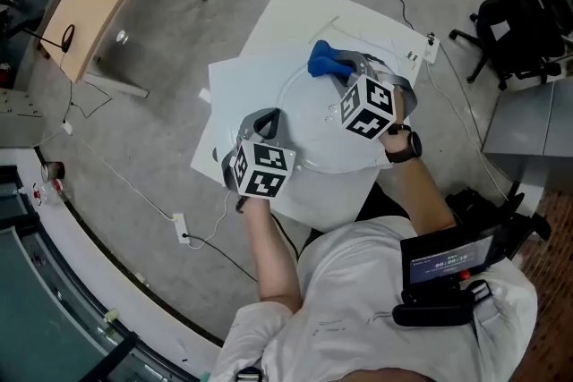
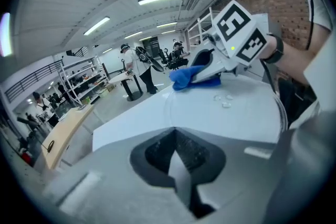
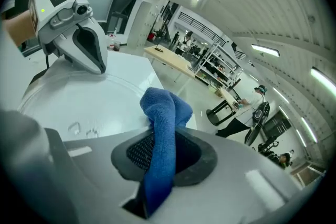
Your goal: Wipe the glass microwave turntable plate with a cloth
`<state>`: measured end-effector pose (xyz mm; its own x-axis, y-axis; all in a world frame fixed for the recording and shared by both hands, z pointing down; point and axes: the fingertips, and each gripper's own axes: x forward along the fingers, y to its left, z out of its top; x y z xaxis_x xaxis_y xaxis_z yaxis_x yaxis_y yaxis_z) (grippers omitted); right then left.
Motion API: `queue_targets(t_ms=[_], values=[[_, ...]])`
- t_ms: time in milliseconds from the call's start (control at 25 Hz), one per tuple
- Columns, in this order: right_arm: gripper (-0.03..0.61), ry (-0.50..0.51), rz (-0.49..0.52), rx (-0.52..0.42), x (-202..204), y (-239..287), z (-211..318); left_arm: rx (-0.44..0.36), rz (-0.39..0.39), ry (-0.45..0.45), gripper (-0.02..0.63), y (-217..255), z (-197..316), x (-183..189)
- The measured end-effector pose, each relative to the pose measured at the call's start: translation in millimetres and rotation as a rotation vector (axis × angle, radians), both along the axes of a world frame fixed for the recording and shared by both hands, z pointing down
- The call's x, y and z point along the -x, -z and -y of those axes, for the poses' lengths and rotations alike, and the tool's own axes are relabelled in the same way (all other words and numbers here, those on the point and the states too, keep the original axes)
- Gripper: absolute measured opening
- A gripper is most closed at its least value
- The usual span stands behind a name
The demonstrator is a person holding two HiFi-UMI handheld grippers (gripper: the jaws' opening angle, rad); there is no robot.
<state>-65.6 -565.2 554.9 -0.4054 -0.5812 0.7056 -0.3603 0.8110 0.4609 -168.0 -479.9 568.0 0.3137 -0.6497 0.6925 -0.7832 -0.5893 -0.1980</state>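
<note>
Clear round glass plate lies flat, its near rim pinched in the left gripper; bunched blue cloth, clamped in the right gripper, sits at the plate's far edge.

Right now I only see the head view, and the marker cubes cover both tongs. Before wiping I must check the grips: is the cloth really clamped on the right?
Observer: Yes. In the right gripper view, the right gripper has its tongs shut on the blue cloth, which bunches out ahead of them.
Operator: And the left one?
Observer: The left gripper has its tongs closed on the near rim of the glass plate.
Operator: Is the cloth on the glass?
Observer: In the left gripper view, the bunch appears to rest on the plate's far side.
</note>
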Motion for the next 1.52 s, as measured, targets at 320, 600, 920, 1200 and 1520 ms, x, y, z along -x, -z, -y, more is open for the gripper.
queue_targets(t_ms=[320,600,920,1200,1520], values=[[0.066,-0.103,0.038,0.022,-81.5,6.8,-22.4,-0.028,0.029,0.029,0.0,-0.6,3.9,0.6],[0.067,-0.168,0.044,0.058,-108.9,8.8,-87.6,-0.054,0.046,0.046,0.0,-0.5,7.8,-3.0],[0.067,-0.162,0.081,0.092,-99.4,12.3,-165.2,-0.058,0.02,0.036,0.0,2.1,-2.6,-6.5],[0.067,0.0,0.125,0.151,-44.2,8.2,-197.8,-0.031,-0.046,0.049,0.0,0.2,-2.7,-8.0],[0.069,0.212,0.144,0.197,26.5,1.9,-199.2,0.055,-0.163,0.082,0.002,3.1,-3.1,-4.8]])
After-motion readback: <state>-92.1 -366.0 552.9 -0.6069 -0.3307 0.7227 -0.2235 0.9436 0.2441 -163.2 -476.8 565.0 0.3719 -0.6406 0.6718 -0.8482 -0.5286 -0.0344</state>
